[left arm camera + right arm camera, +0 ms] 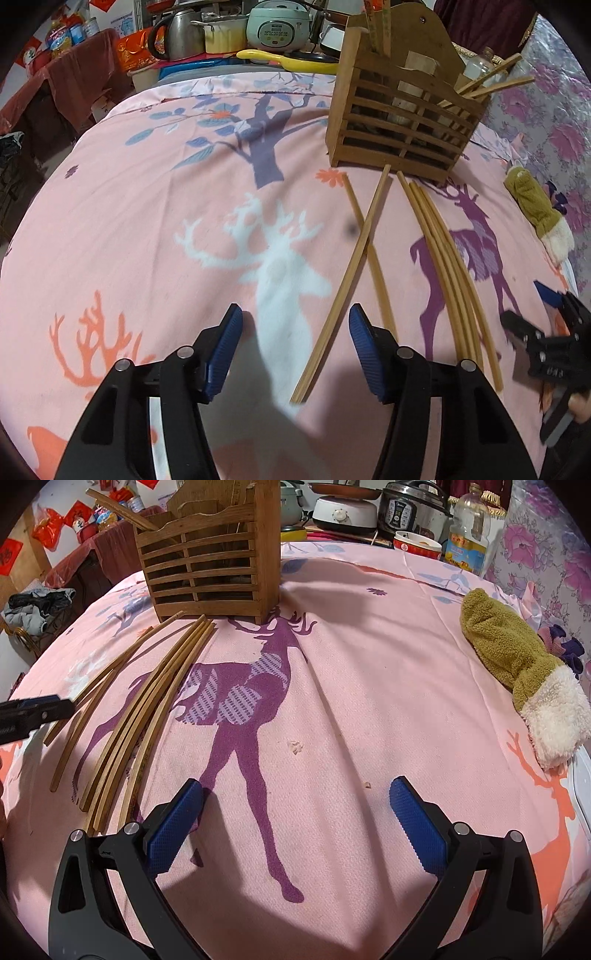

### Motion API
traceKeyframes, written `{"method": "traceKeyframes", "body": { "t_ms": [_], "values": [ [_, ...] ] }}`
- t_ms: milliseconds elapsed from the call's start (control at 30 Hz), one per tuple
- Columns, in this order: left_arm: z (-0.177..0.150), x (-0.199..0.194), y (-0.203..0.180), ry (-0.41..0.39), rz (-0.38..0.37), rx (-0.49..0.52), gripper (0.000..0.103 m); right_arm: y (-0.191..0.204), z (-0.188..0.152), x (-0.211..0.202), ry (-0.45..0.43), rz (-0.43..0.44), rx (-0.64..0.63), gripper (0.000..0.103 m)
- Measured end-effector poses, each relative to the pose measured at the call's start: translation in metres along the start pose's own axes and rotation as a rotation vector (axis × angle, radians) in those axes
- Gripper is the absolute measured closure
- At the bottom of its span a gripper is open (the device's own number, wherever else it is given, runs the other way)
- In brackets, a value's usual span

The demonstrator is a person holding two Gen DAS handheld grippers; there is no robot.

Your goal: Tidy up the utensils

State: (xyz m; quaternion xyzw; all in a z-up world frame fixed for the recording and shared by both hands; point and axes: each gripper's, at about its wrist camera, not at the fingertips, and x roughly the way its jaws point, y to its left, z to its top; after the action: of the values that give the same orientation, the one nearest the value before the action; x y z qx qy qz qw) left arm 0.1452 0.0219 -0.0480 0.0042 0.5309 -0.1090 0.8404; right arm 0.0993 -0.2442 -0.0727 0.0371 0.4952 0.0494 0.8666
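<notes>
Left claw (295,332) spread, empty; right claw (295,812) spread, empty. Loose chopsticks (439,254) lie centre-right on the pink table (147,221), wooden holder (402,114) upper right.

Bare cloth (351,701) between chopsticks (147,709) and sock (517,657)

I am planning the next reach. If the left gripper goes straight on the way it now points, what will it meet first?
The left gripper, open, points over bare cloth. The crossed chopsticks lie just right of that line, the holder farther right. The way looks free, though depth is unclear.
</notes>
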Motion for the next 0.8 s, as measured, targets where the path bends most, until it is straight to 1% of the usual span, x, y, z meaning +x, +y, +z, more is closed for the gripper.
{"method": "traceKeyframes", "body": {
  "t_ms": [67, 100, 133, 167, 200, 233, 333, 467, 567, 600, 667, 700, 733, 800],
  "values": [
    [-0.008, -0.004, 0.0, -0.002, 0.009, 0.022, 0.05, 0.0, 0.0, 0.0, 0.0, 0.0, 0.0, 0.005],
    [-0.013, -0.007, -0.001, -0.006, 0.024, 0.043, 0.056, 0.0, 0.0, 0.0, 0.0, 0.0, 0.0, 0.005],
    [-0.017, -0.009, -0.003, -0.012, 0.045, 0.066, 0.066, 0.0, 0.0, 0.0, 0.0, 0.0, 0.0, 0.005],
    [-0.02, -0.01, -0.004, -0.017, 0.059, 0.078, 0.072, 0.0, 0.0, 0.0, 0.0, 0.0, 0.0, 0.005],
    [-0.024, -0.013, -0.005, -0.023, 0.064, 0.09, 0.085, 0.0, 0.0, 0.0, 0.0, 0.0, 0.0, 0.005],
    [-0.025, -0.014, -0.005, -0.024, 0.051, 0.091, 0.093, 0.0, 0.0, 0.0, 0.0, 0.0, 0.0, 0.005],
    [-0.023, -0.017, -0.001, -0.031, 0.049, 0.07, 0.093, 0.0, 0.0, 0.0, 0.0, 0.0, 0.0, 0.005],
    [-0.021, -0.014, 0.007, -0.012, 0.025, 0.034, 0.093, 0.0, 0.0, 0.0, 0.001, 0.0, -0.001, 0.005],
    [-0.021, -0.014, 0.006, -0.015, 0.032, 0.039, 0.091, 0.0, 0.0, 0.0, 0.001, 0.0, 0.0, 0.005],
    [-0.021, -0.014, 0.005, -0.017, 0.036, 0.05, 0.089, 0.0, 0.0, 0.0, 0.001, 0.0, -0.001, 0.005],
    [-0.023, -0.014, 0.001, -0.023, 0.053, 0.069, 0.088, 0.0, 0.0, 0.0, 0.001, 0.001, -0.001, 0.005],
    [-0.025, -0.014, -0.001, -0.024, 0.058, 0.076, 0.089, 0.0, 0.0, -0.001, 0.001, 0.001, 0.0, 0.005],
    [-0.026, -0.015, -0.002, -0.025, 0.06, 0.084, 0.092, 0.0, -0.001, -0.001, 0.001, 0.001, -0.001, 0.005],
    [-0.03, -0.017, -0.003, -0.025, 0.046, 0.084, 0.095, 0.0, -0.001, -0.001, 0.0, 0.003, -0.002, 0.005]
  ]
}}
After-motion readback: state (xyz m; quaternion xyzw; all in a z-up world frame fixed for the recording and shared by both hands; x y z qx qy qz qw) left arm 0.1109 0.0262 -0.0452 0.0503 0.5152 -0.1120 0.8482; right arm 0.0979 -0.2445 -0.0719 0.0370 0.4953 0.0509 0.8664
